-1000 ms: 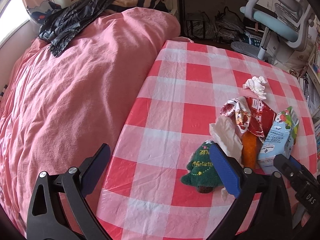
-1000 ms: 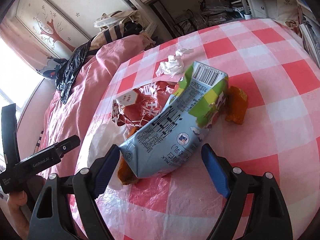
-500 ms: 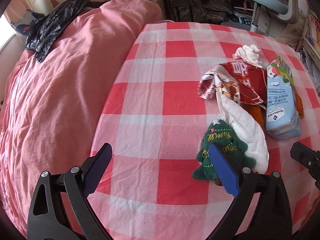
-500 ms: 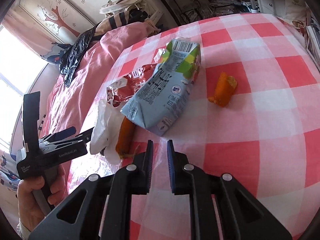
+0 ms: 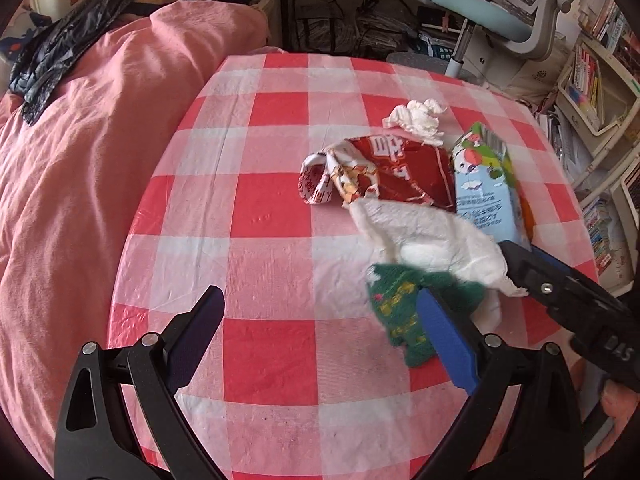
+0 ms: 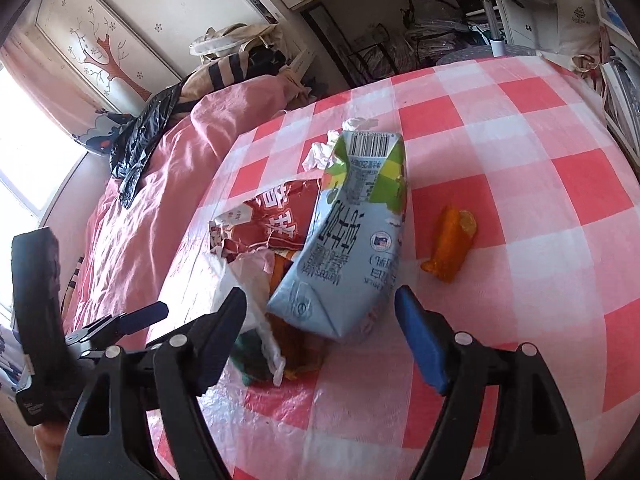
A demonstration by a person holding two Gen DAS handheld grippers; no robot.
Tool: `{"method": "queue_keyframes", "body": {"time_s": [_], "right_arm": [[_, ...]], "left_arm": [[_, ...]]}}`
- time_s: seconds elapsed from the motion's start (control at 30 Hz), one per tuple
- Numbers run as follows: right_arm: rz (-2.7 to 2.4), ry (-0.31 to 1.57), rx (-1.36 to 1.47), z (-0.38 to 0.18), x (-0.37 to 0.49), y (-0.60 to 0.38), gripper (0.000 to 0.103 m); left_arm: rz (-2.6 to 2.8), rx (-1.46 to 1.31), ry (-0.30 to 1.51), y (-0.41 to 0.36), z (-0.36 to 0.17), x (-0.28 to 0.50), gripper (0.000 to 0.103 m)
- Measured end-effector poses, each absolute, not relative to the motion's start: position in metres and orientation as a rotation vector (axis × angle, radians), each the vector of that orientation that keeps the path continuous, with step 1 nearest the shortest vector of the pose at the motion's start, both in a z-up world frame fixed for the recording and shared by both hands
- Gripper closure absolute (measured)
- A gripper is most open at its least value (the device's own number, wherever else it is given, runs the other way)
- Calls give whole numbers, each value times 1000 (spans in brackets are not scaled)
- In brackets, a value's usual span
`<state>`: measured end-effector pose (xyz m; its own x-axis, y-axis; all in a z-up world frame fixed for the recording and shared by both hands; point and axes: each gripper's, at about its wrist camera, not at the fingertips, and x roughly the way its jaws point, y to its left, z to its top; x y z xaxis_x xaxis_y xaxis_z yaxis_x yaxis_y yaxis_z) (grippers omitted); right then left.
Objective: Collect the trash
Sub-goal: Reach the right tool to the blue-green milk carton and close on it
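Milk carton (image 6: pixel 352 248) lies just ahead of our right gripper (image 6: pixel 320 312), long axis running away from it. Its jaws, just reopened, stand spread and empty; our left gripper (image 5: pixel 320 344), also spread, sits farther from the carton.

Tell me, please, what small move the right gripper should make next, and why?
Probably ease the right gripper forward and close on the milk carton. Its jaws, which have just been opening, stand wide with nothing between them, and the crushed carton's near end lies just ahead, roughly centred in the gap. The left gripper is open too, by the green felt tree.
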<state>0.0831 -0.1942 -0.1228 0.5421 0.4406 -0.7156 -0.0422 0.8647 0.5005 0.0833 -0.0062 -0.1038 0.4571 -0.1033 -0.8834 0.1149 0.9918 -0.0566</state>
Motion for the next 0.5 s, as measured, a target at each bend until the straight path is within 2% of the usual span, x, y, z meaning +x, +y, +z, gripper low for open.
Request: {"method": "queue_keyframes", "body": {"time_s": [0.2,0.27,0.4,0.5], "right_arm": [[278,942,473,-126,95,-200,30],[265,957,459,-130,101,-199,37],[284,972,434,-132,99,-201,40],[312,998,422,-130,90,-207,45]], "left_arm": [[-157,55,1088,-22,-102,83,9],[-173,66,1110,-28,-109,82,9],[-182,111,1119,-43,-117,81,9],[-136,110,1115,-41,-118,84,17]]}}
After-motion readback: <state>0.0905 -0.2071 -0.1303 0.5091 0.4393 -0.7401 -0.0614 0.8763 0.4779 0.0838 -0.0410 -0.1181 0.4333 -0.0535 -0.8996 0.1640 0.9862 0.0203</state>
